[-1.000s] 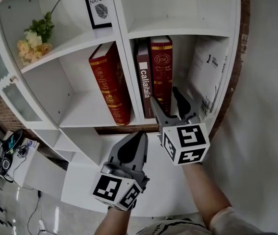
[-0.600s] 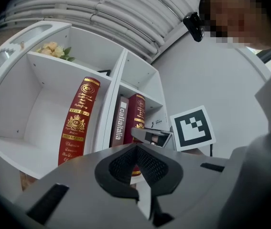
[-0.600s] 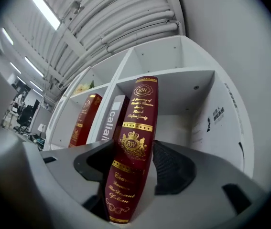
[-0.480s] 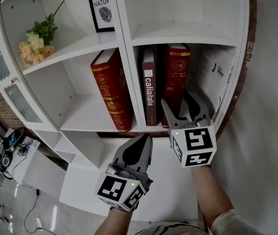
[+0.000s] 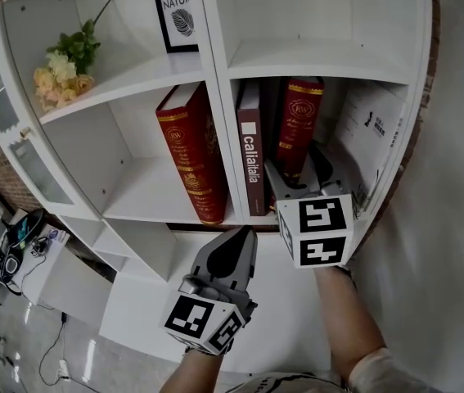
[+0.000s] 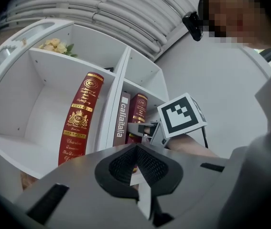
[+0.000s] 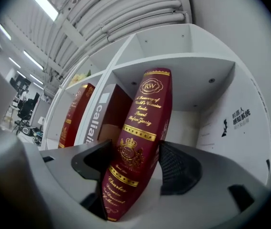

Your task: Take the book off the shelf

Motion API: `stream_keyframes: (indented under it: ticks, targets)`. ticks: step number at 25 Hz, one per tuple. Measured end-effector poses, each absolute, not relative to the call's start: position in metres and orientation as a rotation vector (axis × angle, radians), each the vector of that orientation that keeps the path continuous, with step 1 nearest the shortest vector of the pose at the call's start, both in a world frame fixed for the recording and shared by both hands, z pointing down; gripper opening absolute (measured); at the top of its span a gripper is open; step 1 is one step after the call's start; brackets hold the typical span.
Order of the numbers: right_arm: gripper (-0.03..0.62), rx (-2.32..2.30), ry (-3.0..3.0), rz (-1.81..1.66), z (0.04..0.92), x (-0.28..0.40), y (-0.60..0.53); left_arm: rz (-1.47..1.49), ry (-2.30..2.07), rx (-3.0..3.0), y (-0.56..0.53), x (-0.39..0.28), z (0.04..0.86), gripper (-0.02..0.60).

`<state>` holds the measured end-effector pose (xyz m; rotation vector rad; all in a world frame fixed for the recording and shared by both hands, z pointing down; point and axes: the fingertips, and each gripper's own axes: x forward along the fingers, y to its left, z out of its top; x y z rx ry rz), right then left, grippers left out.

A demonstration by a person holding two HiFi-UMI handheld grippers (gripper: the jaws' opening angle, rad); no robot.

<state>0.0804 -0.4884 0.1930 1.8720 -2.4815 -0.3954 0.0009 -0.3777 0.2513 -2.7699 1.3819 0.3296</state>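
Observation:
A dark red book with gold print stands in the right compartment of the white shelf, leaning out of line with its neighbours. My right gripper has it between its jaws. In the right gripper view the book fills the gap of the right gripper, and both pads lie against its covers. These jaws have just been opening wider, with the book still between them. My left gripper hangs lower, in front of the shelf's bottom board, shut and holding nothing; its closed tips show in the left gripper view.
A brown book marked callalala stands just left of the held one. Another red book leans in the left compartment. A white printed sheet lines the right wall. A framed print and flowers sit one shelf higher.
The right gripper moved further in around the red book, which now leans instead of standing straight beside the brown one. The left gripper has hardly moved.

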Motion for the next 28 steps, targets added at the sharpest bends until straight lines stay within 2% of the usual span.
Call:
stream_keyframes:
  ticks: [9,14,28]
  targets:
    - [0.298,1.751,-2.393,-0.442,0.194,0.082,-0.485,0.348,1.37,-2.777,-0.385,0.0,0.251,0.009]
    - [0.298,1.83,-2.384,-0.48,0.185,0.09,-0.487,0.351,1.346,-2.79,-0.387,0.008,0.252,0.011]
    - [0.307,1.957,-2.443,-0.269,0.186,0.093,-0.525,0.344,1.348,-2.791,-0.389,0.003,0.252,0.011]
